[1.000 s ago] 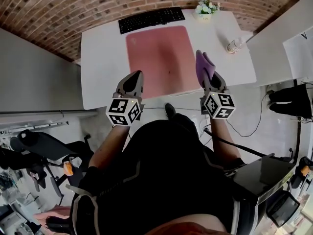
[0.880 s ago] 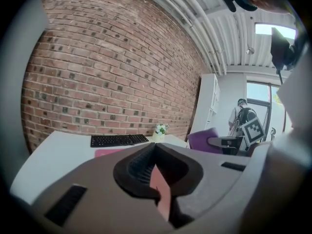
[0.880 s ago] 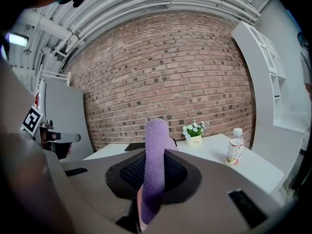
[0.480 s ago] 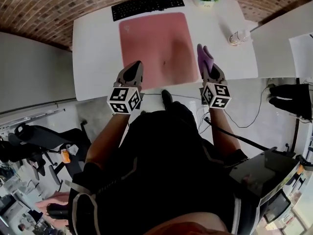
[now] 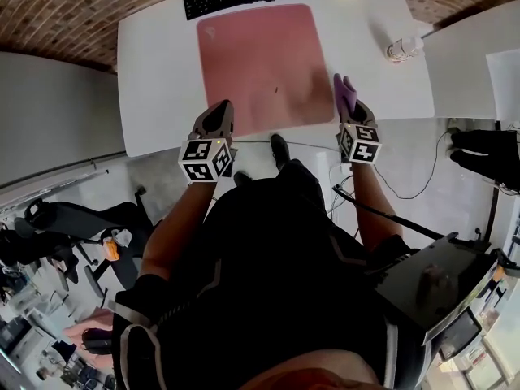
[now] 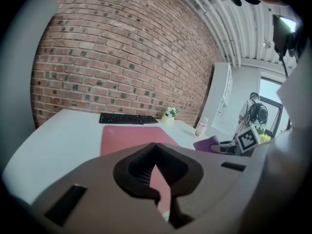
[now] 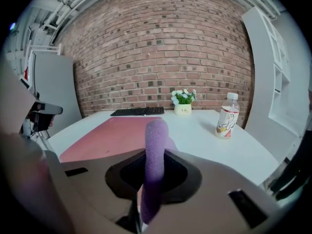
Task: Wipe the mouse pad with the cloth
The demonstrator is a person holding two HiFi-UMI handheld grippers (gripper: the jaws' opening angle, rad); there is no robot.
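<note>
Wiping seems not yet begun: right tool (image 5: 352, 114) pinches the fuzzy purple cloth (image 5: 344, 94) upright, with the flat pink rectangular mouse pad (image 5: 256, 63) ahead-left of it on the white surface (image 5: 154, 80). Left tool (image 5: 218, 122) is pressed together, empty.

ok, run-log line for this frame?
stage: pre-wipe | right gripper: shut on purple fuzzy cloth, beside right edge of pink rectangular mouse pad | left gripper: shut, empty, at near edge of white desk

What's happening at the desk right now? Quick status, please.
Right gripper shut on purple cloth, held just right of the pink mouse pad. Left gripper shut, empty, at the pad's near edge. Nothing lying on the pad.
</note>
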